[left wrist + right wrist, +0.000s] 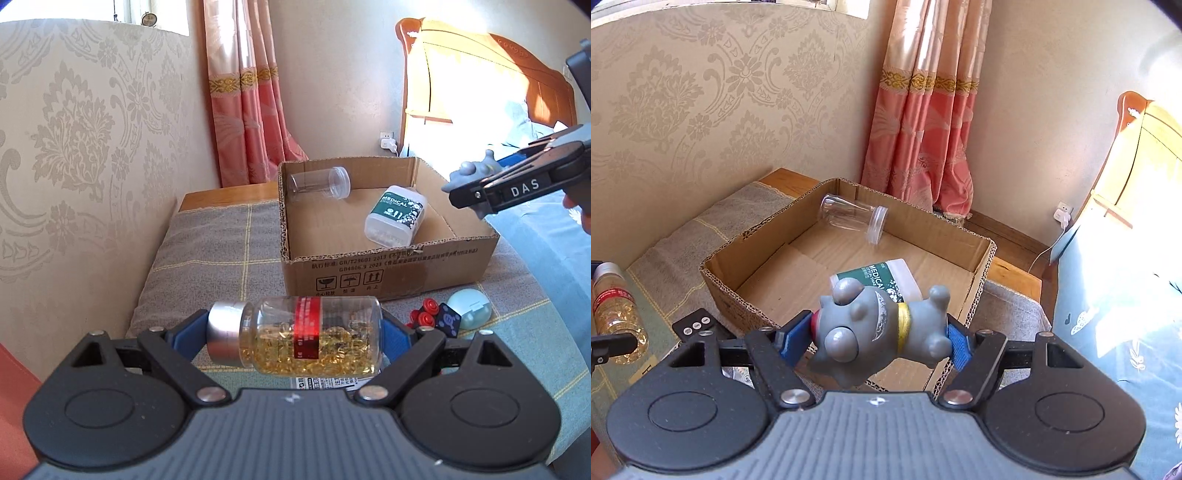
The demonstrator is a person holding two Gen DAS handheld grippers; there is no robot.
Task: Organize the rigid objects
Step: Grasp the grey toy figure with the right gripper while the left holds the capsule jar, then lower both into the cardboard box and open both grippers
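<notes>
My left gripper (295,332) is shut on a clear bottle of yellow capsules (306,336) with a silver cap and red label, held sideways above the cloth in front of the cardboard box (388,269). My right gripper (875,339) is shut on a grey toy animal (879,325) with a yellow collar, held over the box's near edge (738,295). In the left wrist view the right gripper (476,184) hovers at the box's right side. Inside the box lie a clear empty jar (317,182) and a white "MEDICAL" swab box (395,218).
On the cloth right of the left gripper lie red round pieces (424,314), a dark blue die (448,319) and a pale blue round case (471,312). A black remote (696,323) lies by the box. A papered wall stands left, a curtain and a bed headboard (480,81) behind.
</notes>
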